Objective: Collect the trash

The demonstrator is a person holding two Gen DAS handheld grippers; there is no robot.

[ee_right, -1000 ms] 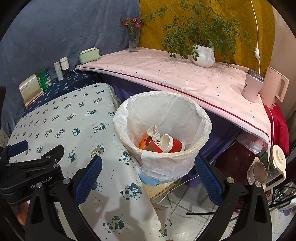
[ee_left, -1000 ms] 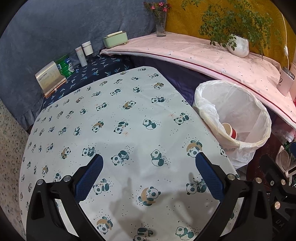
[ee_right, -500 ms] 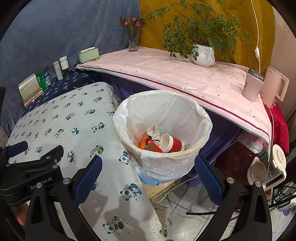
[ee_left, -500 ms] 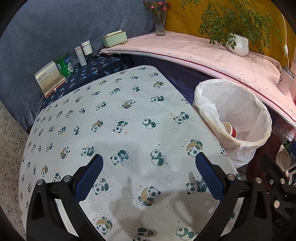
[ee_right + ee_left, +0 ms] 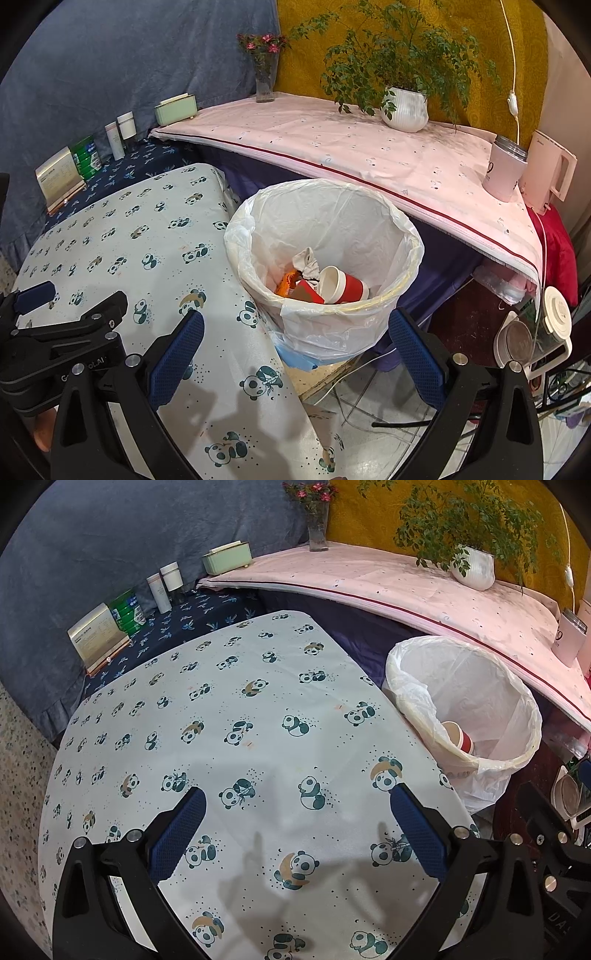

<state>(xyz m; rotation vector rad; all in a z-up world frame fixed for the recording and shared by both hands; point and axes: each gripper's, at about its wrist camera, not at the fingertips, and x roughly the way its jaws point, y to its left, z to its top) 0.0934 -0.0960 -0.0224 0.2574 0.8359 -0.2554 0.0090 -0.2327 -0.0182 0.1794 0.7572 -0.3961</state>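
Observation:
A white-lined trash bin (image 5: 373, 325) stands beside the panda-print table (image 5: 129, 236); it also shows in the left wrist view (image 5: 517, 709). Inside it lie a red paper cup (image 5: 343, 286), a crumpled grey wrapper (image 5: 306, 260) and orange scraps (image 5: 288, 282). The cup shows in the left wrist view (image 5: 458, 734). My right gripper (image 5: 295, 354) is open and empty, above the bin's near side. My left gripper (image 5: 297, 830) is open and empty over the bare panda-print table (image 5: 229, 709). The left gripper's body shows in the right wrist view (image 5: 55, 336).
A pink-covered shelf (image 5: 351, 147) runs behind the bin with a potted plant (image 5: 404, 110), flower vase (image 5: 264, 79), mug (image 5: 504, 170) and kettle (image 5: 550, 173). Bottles (image 5: 164, 587), a green tin (image 5: 127, 611) and a card stand (image 5: 98, 637) sit at the back left. Cables lie on the floor (image 5: 362, 398).
Both views have shifted only slightly. Both grippers stay open and empty, and the bin's contents lie as before.

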